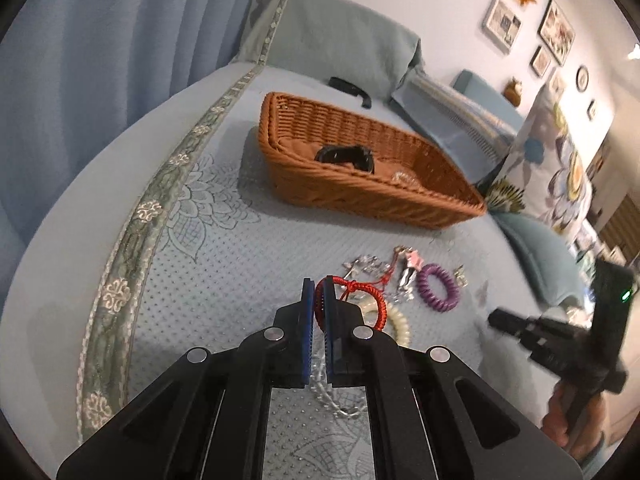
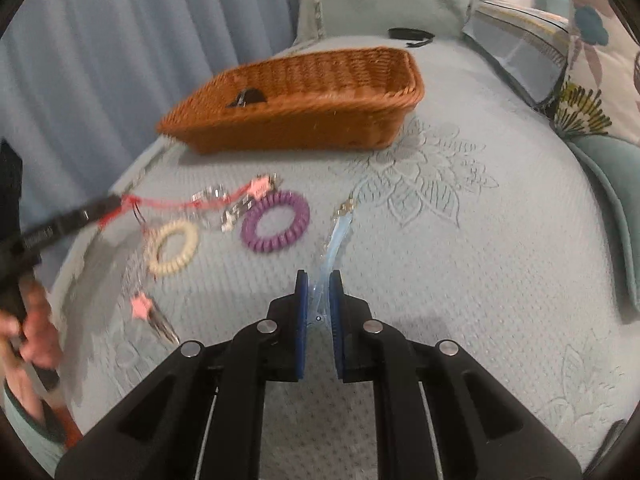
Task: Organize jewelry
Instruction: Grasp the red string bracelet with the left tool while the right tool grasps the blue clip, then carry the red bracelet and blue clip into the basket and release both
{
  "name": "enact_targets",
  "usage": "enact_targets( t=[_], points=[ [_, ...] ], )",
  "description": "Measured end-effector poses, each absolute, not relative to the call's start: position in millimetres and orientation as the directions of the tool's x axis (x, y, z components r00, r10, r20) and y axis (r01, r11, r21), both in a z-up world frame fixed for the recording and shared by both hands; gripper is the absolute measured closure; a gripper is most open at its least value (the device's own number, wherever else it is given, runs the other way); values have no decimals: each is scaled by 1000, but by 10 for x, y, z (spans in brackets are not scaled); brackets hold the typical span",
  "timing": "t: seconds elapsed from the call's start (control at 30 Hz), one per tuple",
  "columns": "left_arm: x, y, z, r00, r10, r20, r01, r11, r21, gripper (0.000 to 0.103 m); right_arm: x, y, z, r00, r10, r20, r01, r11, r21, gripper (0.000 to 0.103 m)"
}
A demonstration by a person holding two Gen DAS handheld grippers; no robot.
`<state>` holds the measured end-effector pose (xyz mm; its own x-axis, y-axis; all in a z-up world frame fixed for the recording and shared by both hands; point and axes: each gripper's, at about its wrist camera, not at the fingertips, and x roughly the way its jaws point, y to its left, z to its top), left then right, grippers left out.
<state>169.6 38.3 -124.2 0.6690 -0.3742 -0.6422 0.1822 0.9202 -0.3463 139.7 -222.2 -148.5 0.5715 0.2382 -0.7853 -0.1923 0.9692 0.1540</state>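
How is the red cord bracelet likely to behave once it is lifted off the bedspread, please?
The red cord bracelet, pinched in the left gripper, looks braided and thin, so probably floppy and light. Its loose tail runs toward the silver pieces, so it might snag them.

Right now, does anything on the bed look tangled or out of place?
Yes. The red cord bracelet held in the left tool trails a cord toward the pink charm cluster and may be snagged. A black strap lies behind the basket, apart from the pile.
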Motion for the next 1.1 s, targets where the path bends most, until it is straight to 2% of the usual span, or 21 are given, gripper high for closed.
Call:
enact_targets(
  t=[0.17, 0.2, 0.3, 0.4, 0.5, 0.57, 0.6, 0.7, 0.73, 0.8, 0.97, 1.1],
  points=[
    [1625, 525, -1158, 683, -457, -570, 203, 868, -453, 101, 1382, -2222, -1586, 520, 259, -814, -224, 961, 162, 93],
    [1619, 542, -1147, 685, -467, -559, 206, 860, -466, 101, 1384, -2213, -1589, 513, 258, -819, -229, 960, 159, 90],
    [1596, 569, -1129, 693, -481, -538, 208, 847, -489, 101, 1394, -2186, -1593, 501, 296, -813, -260, 948, 185, 72],
    [1574, 566, -1117, 699, -482, -529, 207, 844, -495, 101, 1367, -2123, -1570, 525, 276, -805, -265, 952, 154, 47],
    [1545, 580, -1088, 711, -486, -509, 213, 837, -503, 101, 1376, -2093, -1560, 559, 237, -795, -243, 963, 116, 47],
    [1539, 577, -1078, 715, -477, -511, 213, 845, -490, 101, 1434, -2121, -1601, 561, 234, -794, -206, 968, 140, 47],
    [1539, 566, -1080, 714, -477, -512, 215, 846, -488, 101, 1463, -2141, -1622, 562, 234, -794, -186, 970, 154, 51],
    [1548, 527, -1097, 709, -479, -518, 218, 847, -484, 101, 1494, -2105, -1622, 587, 177, -790, -152, 982, 107, 83],
    [1548, 511, -1099, 708, -477, -521, 221, 850, -478, 101, 1501, -2088, -1632, 590, 157, -792, -143, 986, 88, 90],
    [1545, 489, -1095, 706, -482, -519, 228, 849, -477, 101, 1487, -2051, -1634, 598, 130, -791, -138, 989, 59, 97],
    [1492, 461, -1012, 717, -492, -494, 252, 844, -474, 101, 1336, -1999, -1411, 660, 178, -730, -184, 980, 73, 97],
    [1398, 405, -791, 745, -494, -448, 289, 845, -451, 101, 1182, -2010, -1078, 740, 233, -631, -215, 971, 107, 97]
  ],
)
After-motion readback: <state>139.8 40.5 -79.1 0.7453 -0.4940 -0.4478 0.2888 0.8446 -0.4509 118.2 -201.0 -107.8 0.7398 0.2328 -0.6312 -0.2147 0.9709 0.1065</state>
